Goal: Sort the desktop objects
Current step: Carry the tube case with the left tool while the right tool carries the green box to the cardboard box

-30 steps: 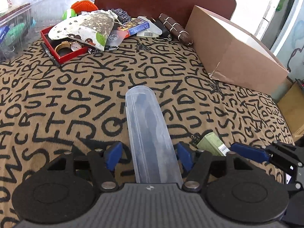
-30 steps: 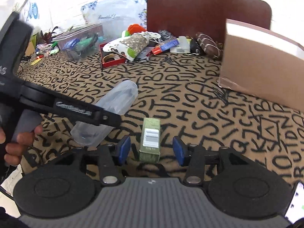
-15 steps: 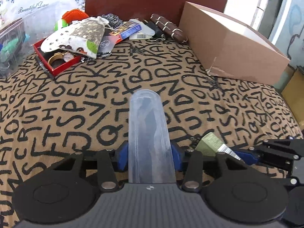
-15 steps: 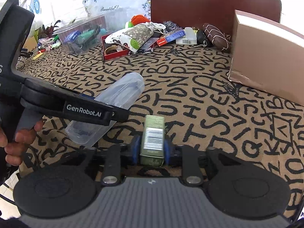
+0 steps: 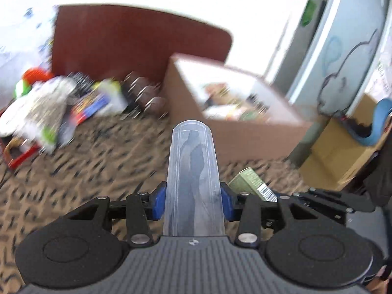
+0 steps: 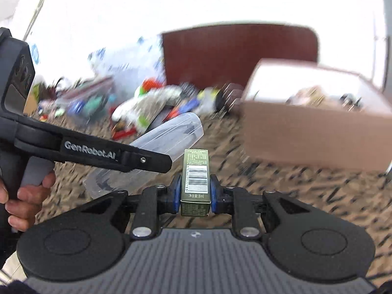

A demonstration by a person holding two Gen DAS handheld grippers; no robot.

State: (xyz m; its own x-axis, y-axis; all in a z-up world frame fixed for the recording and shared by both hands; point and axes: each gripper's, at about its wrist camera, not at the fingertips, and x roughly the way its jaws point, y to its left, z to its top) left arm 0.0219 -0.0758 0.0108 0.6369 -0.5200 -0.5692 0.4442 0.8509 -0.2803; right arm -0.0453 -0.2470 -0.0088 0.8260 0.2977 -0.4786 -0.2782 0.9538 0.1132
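Observation:
My left gripper is shut on a long clear plastic case with a dark item inside, held above the letter-patterned cloth. The case also shows in the right wrist view. My right gripper is shut on a small green box with a barcode, also lifted off the cloth. The green box shows in the left wrist view to the right of the case. An open cardboard box with items inside stands ahead; it also shows in the right wrist view.
A blurred heap of objects with a red tray lies at the back left against a brown chair back. A clear bin stands far left. More cardboard sits off the right edge.
Both grippers closed on their objects, then lifted them off the cloth and swung toward the cardboard box. The background is now motion-blurred.

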